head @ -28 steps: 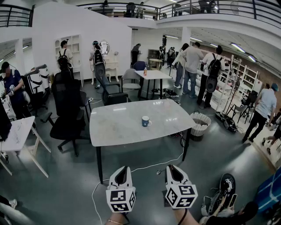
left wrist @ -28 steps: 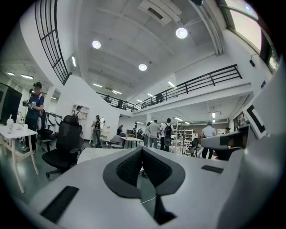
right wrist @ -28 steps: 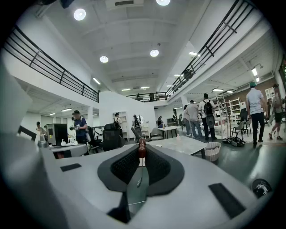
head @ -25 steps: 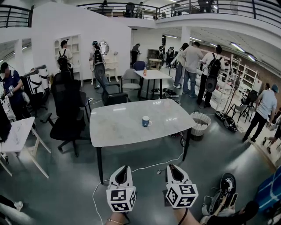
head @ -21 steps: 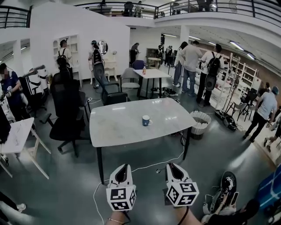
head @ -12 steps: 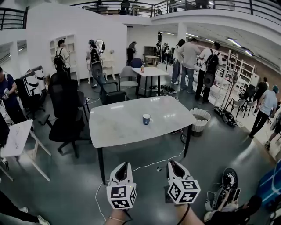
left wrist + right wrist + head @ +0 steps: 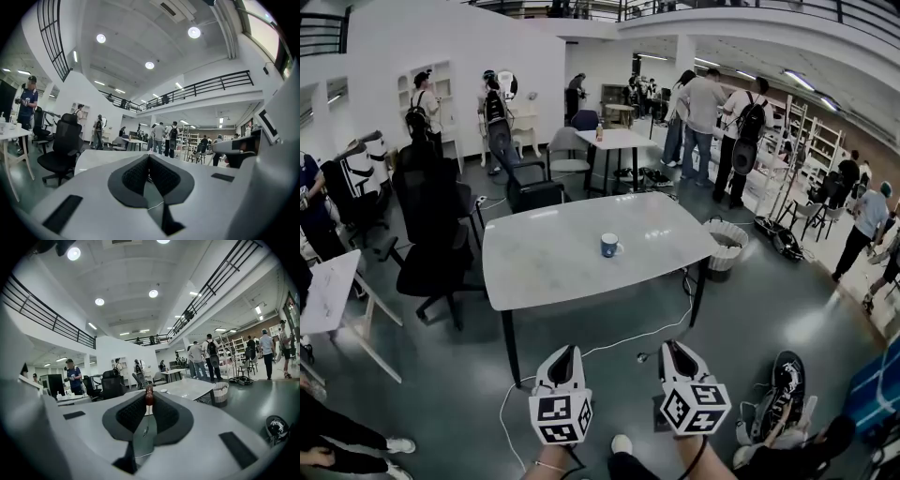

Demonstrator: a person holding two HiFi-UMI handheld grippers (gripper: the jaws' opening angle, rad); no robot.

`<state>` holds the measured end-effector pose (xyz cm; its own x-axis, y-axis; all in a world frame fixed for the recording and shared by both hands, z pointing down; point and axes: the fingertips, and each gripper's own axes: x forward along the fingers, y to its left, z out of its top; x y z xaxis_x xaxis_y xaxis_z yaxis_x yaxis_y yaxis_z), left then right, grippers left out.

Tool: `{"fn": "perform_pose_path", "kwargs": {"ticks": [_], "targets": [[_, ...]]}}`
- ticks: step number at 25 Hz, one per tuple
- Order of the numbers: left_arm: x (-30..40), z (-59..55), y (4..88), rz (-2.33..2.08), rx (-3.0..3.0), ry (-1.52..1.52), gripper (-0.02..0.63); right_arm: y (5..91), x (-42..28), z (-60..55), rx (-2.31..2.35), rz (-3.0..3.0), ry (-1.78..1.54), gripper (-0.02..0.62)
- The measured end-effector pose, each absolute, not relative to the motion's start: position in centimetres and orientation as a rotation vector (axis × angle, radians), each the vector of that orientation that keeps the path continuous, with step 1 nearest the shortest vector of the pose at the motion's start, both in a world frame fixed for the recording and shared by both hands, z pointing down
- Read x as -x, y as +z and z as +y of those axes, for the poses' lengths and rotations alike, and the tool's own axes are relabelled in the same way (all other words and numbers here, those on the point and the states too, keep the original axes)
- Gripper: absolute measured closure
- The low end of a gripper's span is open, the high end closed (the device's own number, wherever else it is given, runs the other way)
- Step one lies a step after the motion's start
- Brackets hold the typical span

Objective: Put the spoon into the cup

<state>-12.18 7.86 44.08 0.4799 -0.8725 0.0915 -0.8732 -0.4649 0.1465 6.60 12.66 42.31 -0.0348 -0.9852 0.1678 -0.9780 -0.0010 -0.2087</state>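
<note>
While pointing forward, left gripper [image 7: 565, 353] beside right gripper [image 7: 675, 350]

- A pale, marble-look tabletop [image 7: 553, 267] on dark legs stands mid-floor.
- A black office chair [image 7: 431, 225] sits just beside its left edge.
- A slatted wastebasket [image 7: 724, 248] stands on the grey floor near its right corner.
- A white cable [image 7: 628, 345] trails across the floor under its near edge.
- Behind it, a smaller white table [image 7: 621, 139] carries an orange bottle [image 7: 600, 132].
- Several people [image 7: 705, 105] stand in a group at the back right, one wearing a backpack [image 7: 757, 127].
- Open shelving racks [image 7: 802, 155] line the right wall.
- A white desk [image 7: 326, 286] juts in at the left edge.
- A railed balcony [image 7: 750, 7] runs overhead.
</note>
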Motion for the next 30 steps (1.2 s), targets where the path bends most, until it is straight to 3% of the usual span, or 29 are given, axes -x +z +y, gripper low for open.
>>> {"fn": "perform_pose_path", "kwargs": {"ticks": [30], "targets": [[2.7,-8.7,45.2,-1.647,-2.466,0.080,0.588,43.7,-17.3,-5.3,2.047,2.322,-0.449,0.535]]}}
